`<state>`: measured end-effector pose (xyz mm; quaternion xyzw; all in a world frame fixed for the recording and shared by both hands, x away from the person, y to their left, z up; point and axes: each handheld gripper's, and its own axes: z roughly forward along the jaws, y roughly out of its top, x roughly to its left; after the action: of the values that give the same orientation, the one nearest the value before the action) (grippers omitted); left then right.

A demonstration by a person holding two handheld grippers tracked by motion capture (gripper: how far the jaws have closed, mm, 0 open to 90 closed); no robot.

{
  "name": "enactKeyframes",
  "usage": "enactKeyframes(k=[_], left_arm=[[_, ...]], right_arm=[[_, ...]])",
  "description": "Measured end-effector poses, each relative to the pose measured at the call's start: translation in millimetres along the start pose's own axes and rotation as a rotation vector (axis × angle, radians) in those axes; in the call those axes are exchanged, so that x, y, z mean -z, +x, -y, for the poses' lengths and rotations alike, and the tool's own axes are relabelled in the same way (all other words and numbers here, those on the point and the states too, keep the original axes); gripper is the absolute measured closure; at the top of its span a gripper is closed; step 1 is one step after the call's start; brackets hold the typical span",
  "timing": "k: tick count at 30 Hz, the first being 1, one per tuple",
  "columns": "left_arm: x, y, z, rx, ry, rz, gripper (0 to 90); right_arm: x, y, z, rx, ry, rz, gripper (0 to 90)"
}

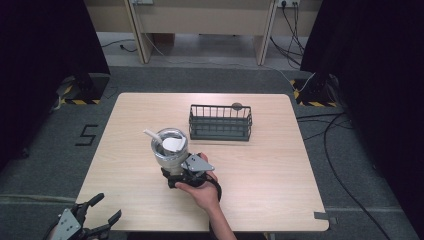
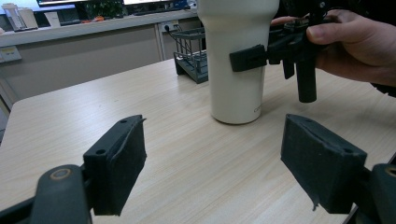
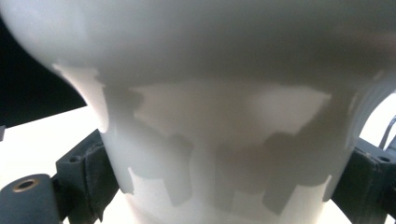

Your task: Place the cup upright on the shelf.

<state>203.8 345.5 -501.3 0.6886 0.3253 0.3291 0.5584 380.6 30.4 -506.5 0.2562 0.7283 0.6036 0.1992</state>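
the right gripper [image 1: 176,172] is seen clamped around the narrow lower body of a white tumbler [image 1: 169,148], its two black jaws pressed against opposite sides of the cup, as is shown close up in the right gripper view, where the tumbler [image 3: 219,116] fills the space between the pads. it is held by the person's right hand [image 1: 200,187], which comes in from the bottom of the high view. the left gripper [image 1: 102,207] is held low at the near left corner of the wooden table [image 1: 270,175], with its jaws spread wide and nothing between them; in the left gripper view its pads [image 2: 119,163] stand well apart above the bare tabletop.

the tumbler stands upright on the table, slightly left of centre and toward the near side, its base resting on the wood. a dark wire basket [image 1: 220,122] sits behind it and to the right, near but apart from it. a white straw [image 1: 151,135] is seen leaning out of the tumbler's open metallic top toward the left.
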Motion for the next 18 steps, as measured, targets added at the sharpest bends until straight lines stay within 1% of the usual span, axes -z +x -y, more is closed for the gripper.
enactKeyframes(k=[1,2,6,13,17,18], left_arm=[[0.0,0.0,0.0,0.0,0.0,0.0,21.5],[-0.1,0.0,0.0,-0.001,-0.001,0.0,21.5],[0.1,-0.1,-0.2,-0.001,-0.002,-0.001,21.5],[0.2,0.0,-0.3,0.0,-0.003,-0.001,21.5],[0.3,0.5,-0.3,0.002,-0.004,-0.001,21.5],[0.3,0.5,-0.2,0.004,-0.005,-0.001,21.5]], right_arm=[[1.6,0.6,-1.1,-0.028,0.004,0.0,10.3],[2.1,-1.4,-2.6,-0.003,-0.007,0.001,10.3],[6.7,-5.7,-9.9,-0.009,-0.014,0.008,10.3],[15.2,-14.6,-19.5,-0.005,-0.017,0.042,10.3],[19.7,-20.9,-24.3,-0.014,-0.015,0.057,10.3],[20.6,-22.8,-25.4,-0.006,-0.015,0.068,10.3]])
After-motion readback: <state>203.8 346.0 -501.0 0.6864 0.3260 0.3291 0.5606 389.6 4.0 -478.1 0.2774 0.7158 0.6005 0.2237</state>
